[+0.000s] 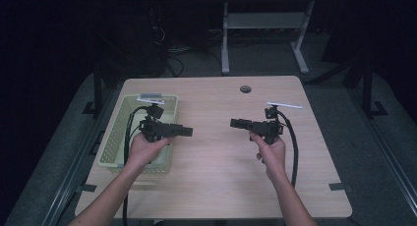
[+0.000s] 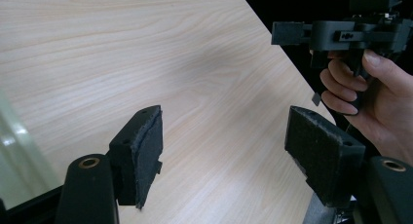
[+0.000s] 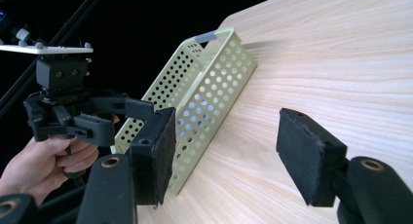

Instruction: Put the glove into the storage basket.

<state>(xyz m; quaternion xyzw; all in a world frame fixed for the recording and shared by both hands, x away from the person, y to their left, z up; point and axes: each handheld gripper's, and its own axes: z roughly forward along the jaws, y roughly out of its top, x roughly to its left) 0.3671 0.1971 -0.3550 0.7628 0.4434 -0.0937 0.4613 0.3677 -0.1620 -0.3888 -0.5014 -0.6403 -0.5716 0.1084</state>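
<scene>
**Two tools held above the table, both open and empty**

A person holds a tool in each hand over a light wooden table point(image 1: 216, 186), the two pointing toward each other across the middle. The left tool point(image 1: 184, 130) sits in the left hand point(image 1: 145, 150) above the near right edge of a pale green perforated basket point(image 1: 114, 137), which stands on the left part of the table. In the left gripper view its two black padded jaws stand wide apart with bare wood grain between them and nothing in their grip. The right tool point(image 1: 238, 123) is held by the right hand point(image 1: 270, 150) over the right half of the table, well apart from the basket. In the right gripper view its jaws are likewise spread wide and hold nothing; beyond them the basket's holed side wall lies along the table, with the left tool and hand to its left. A black cable point(image 1: 294, 147) loops down from the right tool. A small round grommet point(image 1: 245, 89) sits near the table's far edge
</scene>
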